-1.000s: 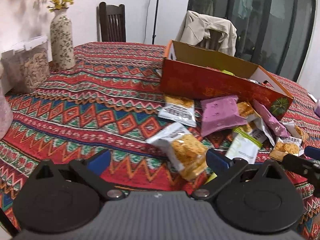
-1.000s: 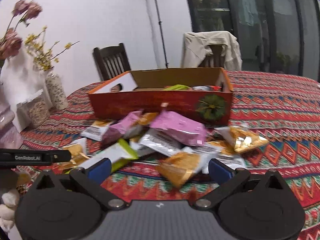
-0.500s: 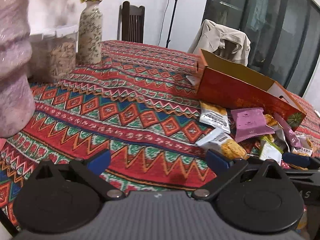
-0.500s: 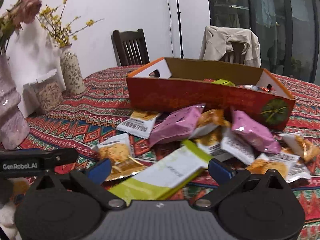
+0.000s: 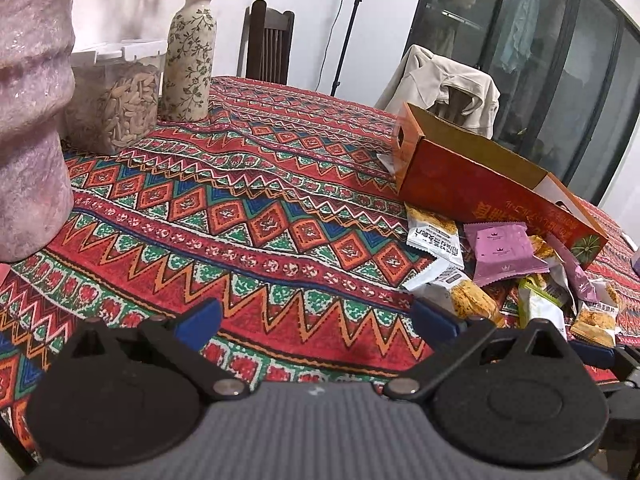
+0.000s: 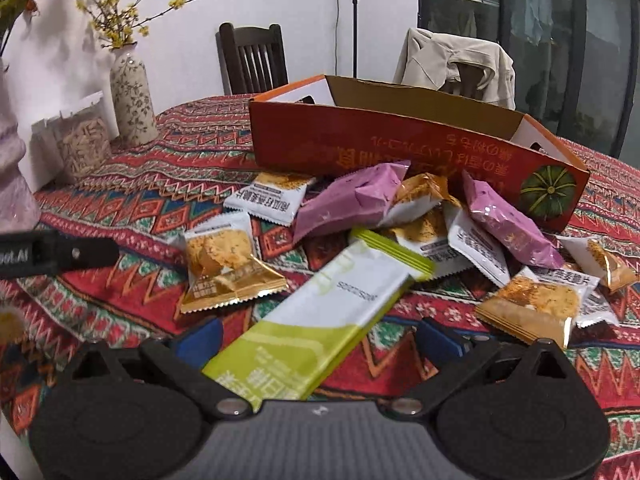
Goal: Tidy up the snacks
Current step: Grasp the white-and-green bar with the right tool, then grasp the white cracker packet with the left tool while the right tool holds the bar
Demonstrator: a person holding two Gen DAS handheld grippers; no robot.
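Observation:
A loose pile of snack packets [image 6: 404, 216] lies on the patterned tablecloth in front of an open orange cardboard box [image 6: 400, 148] with a pumpkin picture. My right gripper [image 6: 320, 336] is open, and a long green-and-white packet [image 6: 332, 312] lies between its spread fingers, ungripped. Purple packets [image 6: 348, 204] and white-and-orange cracker packets [image 6: 224, 264] surround it. In the left wrist view the pile [image 5: 504, 264] and box [image 5: 472, 188] sit to the right. My left gripper [image 5: 316, 320] is open over bare cloth, holding nothing.
A large pink vase [image 5: 28, 120] stands close on the left, with a clear tub of seeds [image 5: 116, 100] and a floral vase [image 5: 190, 56] behind it. Two chairs stand beyond the table, one draped with a beige jacket [image 6: 456, 64]. The left gripper's body [image 6: 56, 254] shows at the right view's left edge.
My left gripper has pulled back and swung left, away from the pile. My right gripper has moved in low toward the pile, and the green-and-white packet now lies between its fingers.

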